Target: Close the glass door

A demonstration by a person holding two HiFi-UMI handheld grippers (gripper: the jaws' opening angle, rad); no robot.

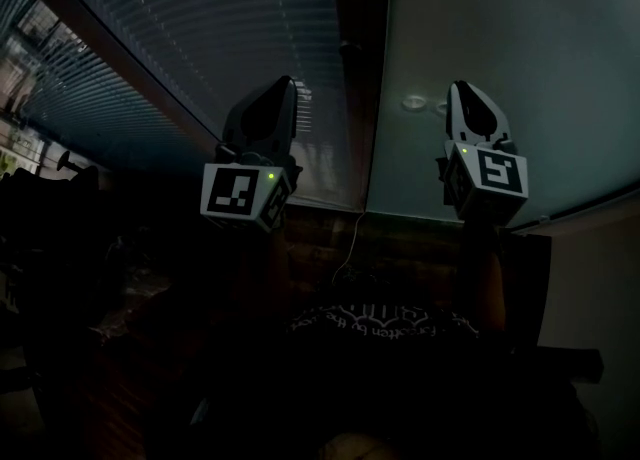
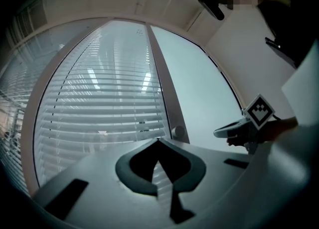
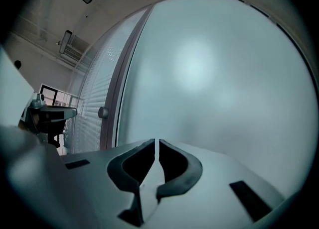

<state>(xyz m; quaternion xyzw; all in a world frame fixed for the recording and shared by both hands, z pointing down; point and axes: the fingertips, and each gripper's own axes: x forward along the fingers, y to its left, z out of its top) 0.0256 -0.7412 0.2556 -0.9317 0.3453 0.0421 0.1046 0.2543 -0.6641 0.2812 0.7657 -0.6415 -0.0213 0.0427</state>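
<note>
The frosted glass door (image 1: pixel 520 48) fills the right half of the head view, beside a dark upright frame post (image 1: pixel 358 68). A small round knob (image 2: pixel 178 133) sits at the post's edge and also shows in the right gripper view, knob (image 3: pixel 103 112). My left gripper (image 1: pixel 285 83) is raised towards the blind-covered glass panel (image 1: pixel 200 28), with its jaws together and nothing in them (image 2: pixel 158 142). My right gripper (image 1: pixel 462 88) is held up facing the frosted pane (image 3: pixel 209 73). Its jaws (image 3: pixel 156 142) stand together with only a thin slit and hold nothing. Neither gripper visibly touches the glass.
The room is dim. A thin cord (image 1: pixel 352 238) hangs below the frame post, above the person's dark shirt (image 1: pixel 380 323). A bright window (image 1: pixel 30 58) lies at the far left. A person's dark clothing (image 2: pixel 286 19) shows at the upper right of the left gripper view.
</note>
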